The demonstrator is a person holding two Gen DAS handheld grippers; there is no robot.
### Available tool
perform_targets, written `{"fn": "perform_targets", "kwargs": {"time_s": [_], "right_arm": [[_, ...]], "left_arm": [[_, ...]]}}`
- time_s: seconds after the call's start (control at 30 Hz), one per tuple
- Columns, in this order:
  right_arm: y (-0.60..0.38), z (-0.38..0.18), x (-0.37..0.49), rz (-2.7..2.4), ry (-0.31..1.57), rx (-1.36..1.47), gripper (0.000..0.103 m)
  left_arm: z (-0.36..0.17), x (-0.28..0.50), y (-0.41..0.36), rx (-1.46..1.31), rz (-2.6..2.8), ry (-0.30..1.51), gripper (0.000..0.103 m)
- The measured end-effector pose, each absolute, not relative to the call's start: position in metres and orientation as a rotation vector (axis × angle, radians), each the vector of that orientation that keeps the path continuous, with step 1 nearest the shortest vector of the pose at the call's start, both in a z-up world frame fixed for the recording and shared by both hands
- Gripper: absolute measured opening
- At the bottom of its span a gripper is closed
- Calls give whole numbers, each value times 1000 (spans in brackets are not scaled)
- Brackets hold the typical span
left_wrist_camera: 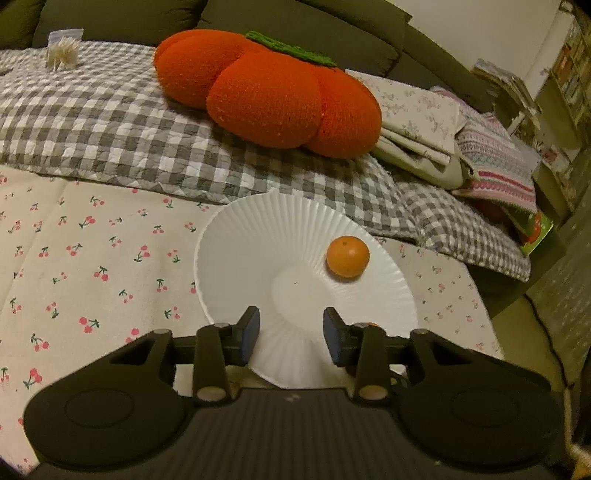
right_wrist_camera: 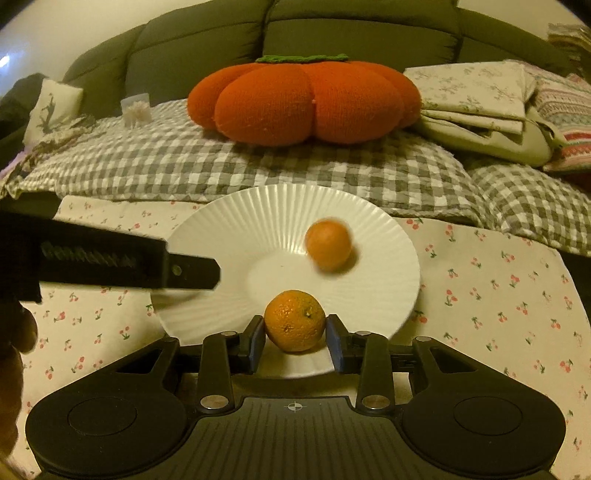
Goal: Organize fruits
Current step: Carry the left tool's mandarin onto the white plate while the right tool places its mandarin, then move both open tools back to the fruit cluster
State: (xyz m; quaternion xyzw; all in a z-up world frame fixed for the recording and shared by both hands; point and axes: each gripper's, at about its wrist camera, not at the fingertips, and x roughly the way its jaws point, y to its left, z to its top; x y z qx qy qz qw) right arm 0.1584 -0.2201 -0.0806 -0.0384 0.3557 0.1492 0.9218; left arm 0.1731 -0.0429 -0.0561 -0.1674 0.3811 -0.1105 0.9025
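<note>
A white ribbed plate lies on the cherry-print cloth. One small orange rests on its far right part; in the right wrist view this orange looks blurred. My left gripper is open and empty over the plate's near edge; it shows from the side in the right wrist view. My right gripper has a second orange between its fingers, over the plate's near edge; the pads touch or nearly touch its sides.
A big orange pumpkin cushion sits on a grey checked quilt behind the plate. Folded bedding lies to the right. A dark sofa back stands behind. The cherry cloth spreads left.
</note>
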Motion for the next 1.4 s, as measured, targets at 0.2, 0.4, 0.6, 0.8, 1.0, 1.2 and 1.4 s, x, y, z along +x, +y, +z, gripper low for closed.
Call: {"fn": "perform_targets", "kwargs": {"time_s": [0.2, 0.4, 0.6, 0.8, 1.0, 1.2, 1.4], "right_arm": [[-230, -71, 138, 298, 702, -67, 49], [-238, -59, 115, 310, 702, -20, 54], [-238, -50, 86, 336, 703, -10, 64], [-233, -47, 57, 381, 720, -16, 68], [-230, -50, 32, 425, 736, -29, 70], [-229, -57, 20, 461, 755, -37, 70], [-224, -65, 14, 518, 766, -59, 68]], "left_arm": [[-47, 158, -37, -322, -224, 789, 46], [-40, 134, -28, -283, -226, 812, 49], [-36, 101, -16, -214, -201, 845, 59], [-35, 70, -6, -184, -184, 868, 62], [-36, 40, -6, -111, -171, 892, 64], [-33, 19, -9, -136, -209, 908, 64], [-48, 16, -22, -107, -234, 943, 64]]}}
